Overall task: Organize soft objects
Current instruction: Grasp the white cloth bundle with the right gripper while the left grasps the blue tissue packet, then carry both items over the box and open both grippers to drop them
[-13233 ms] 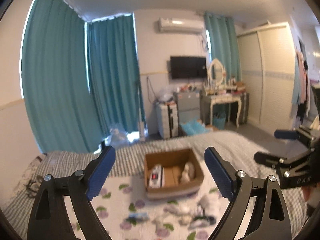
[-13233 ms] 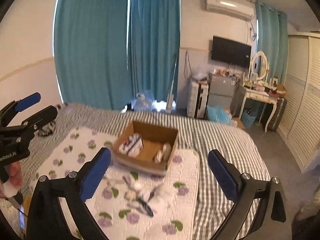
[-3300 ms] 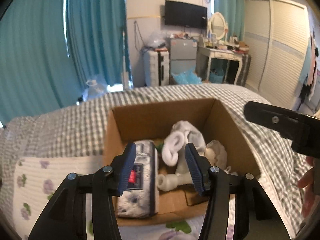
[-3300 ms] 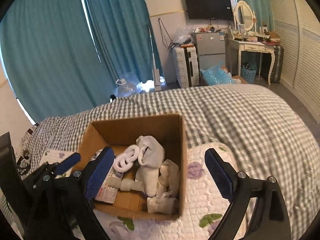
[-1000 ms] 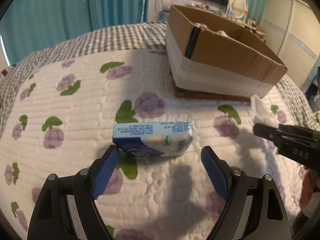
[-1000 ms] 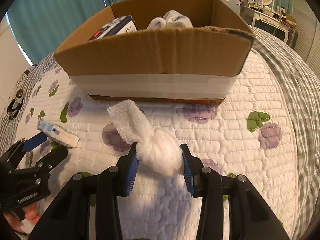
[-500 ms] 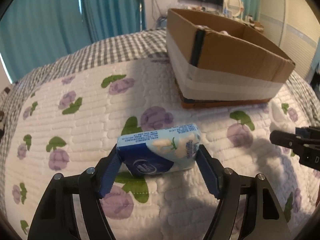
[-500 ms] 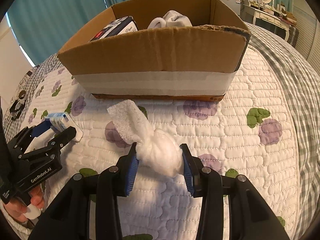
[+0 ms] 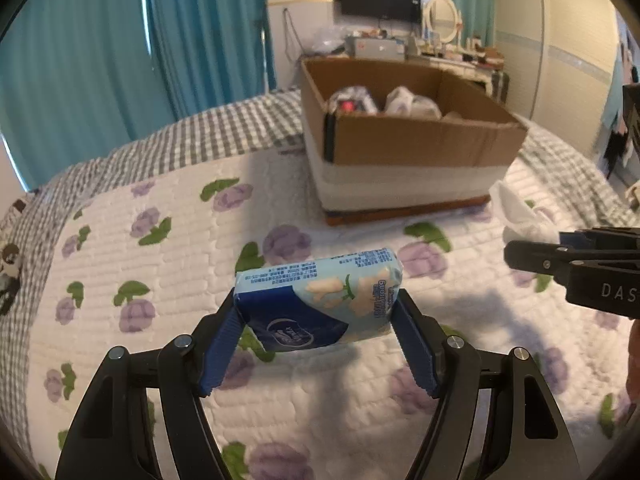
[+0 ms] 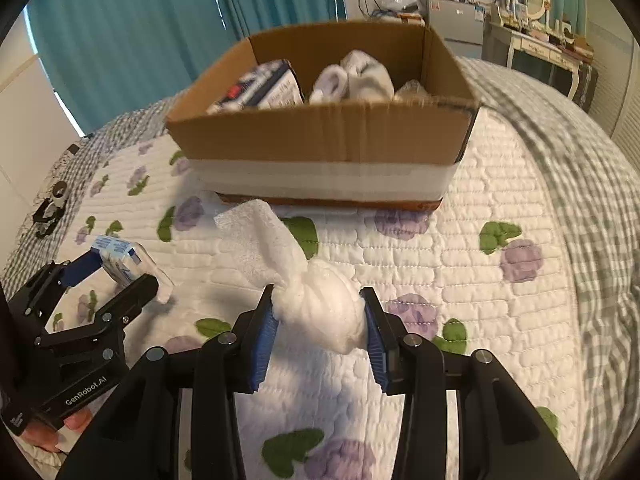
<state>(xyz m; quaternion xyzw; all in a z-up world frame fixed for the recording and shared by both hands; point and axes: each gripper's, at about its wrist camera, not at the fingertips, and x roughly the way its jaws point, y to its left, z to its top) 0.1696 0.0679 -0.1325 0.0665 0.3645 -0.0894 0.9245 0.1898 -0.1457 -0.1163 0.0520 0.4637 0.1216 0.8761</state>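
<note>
My left gripper [image 9: 318,314] is shut on a blue tissue pack [image 9: 320,300] and holds it above the floral quilt [image 9: 160,264]. It also shows in the right wrist view [image 10: 116,268], with the pack [image 10: 120,258] in it. My right gripper [image 10: 318,312] is shut on a knotted white cloth [image 10: 316,300], whose tail points toward the cardboard box [image 10: 320,140]. The cloth [image 9: 520,216] and right gripper also show at the right of the left wrist view. The box [image 9: 400,144] holds a tissue pack and white socks [image 10: 360,74].
The box sits on the quilt over a grey checked bedspread [image 10: 580,128]. Teal curtains [image 9: 120,40] hang behind the bed. A dressing table [image 10: 532,44], a wall TV [image 9: 380,2] and a wardrobe [image 9: 568,32] stand beyond the bed.
My left gripper has lifted the tissue pack higher off the quilt and the box interior has come into view. My right gripper has risen with the knotted cloth, still shut on it.
</note>
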